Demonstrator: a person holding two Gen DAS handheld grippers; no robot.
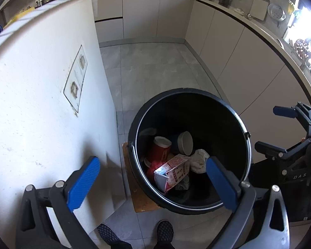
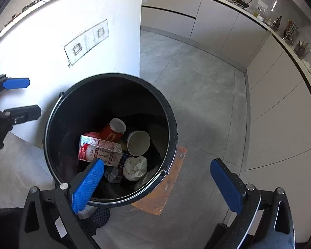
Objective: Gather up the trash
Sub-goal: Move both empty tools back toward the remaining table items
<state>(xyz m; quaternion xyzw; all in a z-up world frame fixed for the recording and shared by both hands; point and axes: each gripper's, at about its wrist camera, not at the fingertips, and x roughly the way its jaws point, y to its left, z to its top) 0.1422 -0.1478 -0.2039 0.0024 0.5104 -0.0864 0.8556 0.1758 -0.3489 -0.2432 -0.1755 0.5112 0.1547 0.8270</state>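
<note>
With both my left claw [image 1: 153, 179] and right claw [image 2: 157, 183] spread wide and empty above the bin [image 2: 60, 108], I risk clipping its rim and tipping it.

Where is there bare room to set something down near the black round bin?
Bare grey tile floor lies between the black round bin, the white wall panel and the beige cabinets. The bin's bottom is crowded: milk carton, crumpled tissue, cups.
</note>
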